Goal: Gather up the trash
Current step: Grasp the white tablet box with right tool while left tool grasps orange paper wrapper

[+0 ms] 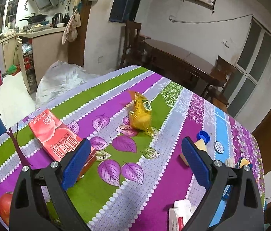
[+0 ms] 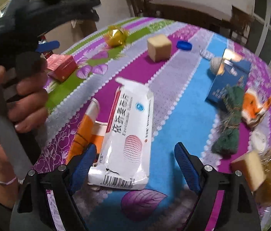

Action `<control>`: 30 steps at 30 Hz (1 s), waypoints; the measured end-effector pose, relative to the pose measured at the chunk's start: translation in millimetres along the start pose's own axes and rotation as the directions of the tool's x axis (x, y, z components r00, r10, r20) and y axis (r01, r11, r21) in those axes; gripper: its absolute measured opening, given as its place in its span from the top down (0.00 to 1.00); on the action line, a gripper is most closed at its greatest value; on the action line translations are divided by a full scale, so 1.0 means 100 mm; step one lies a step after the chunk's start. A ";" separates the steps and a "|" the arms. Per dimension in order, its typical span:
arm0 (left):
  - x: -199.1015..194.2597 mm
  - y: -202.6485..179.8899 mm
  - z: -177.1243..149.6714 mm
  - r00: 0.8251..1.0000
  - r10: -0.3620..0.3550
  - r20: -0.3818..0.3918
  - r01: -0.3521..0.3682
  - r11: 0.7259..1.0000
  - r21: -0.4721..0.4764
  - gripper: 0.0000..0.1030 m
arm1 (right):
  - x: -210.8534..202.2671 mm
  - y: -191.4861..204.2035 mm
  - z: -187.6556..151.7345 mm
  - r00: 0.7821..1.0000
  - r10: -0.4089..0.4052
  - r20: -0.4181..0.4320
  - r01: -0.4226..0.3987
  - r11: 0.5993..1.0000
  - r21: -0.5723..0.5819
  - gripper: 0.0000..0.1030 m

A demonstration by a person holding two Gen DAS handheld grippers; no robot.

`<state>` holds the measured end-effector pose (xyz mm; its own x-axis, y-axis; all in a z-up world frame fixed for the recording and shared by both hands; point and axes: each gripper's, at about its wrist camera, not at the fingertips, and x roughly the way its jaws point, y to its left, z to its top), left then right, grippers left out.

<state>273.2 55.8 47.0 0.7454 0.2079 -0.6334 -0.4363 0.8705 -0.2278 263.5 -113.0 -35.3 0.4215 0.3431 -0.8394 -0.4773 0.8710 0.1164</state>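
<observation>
Your left gripper [image 1: 135,154] hangs over the table [image 1: 154,173] with its jaws wide apart and nothing between them. A red carton [image 1: 56,134] lies flat just beside its left finger; a yellow wrapper [image 1: 141,115] sits further ahead on a green stripe, and a blue cap [image 1: 203,136] rests near the right finger.

Your right gripper [image 2: 135,159] is also spread wide, holding nothing. A white box [image 2: 127,134] lies between its fingers, close against the left one, overlapping an orange box [image 2: 85,130]. To the right lie a green yarn bundle [image 2: 228,123] and a blue carton [image 2: 231,80]. Your left hand [image 2: 10,104] grips its tool at the left edge.
</observation>
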 end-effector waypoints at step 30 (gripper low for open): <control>-0.94 -0.41 -1.32 0.983 -0.118 -0.142 0.180 0.793 0.582 0.31 | -1.55 -0.19 -1.83 0.877 -0.259 0.405 0.080 0.909 0.410 0.54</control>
<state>154.1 -58.3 18.2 0.7126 0.0380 -0.7005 0.0812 0.9874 0.1362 65.7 -247.2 -4.7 0.8056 0.2174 -0.5512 -0.0843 0.9629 0.2565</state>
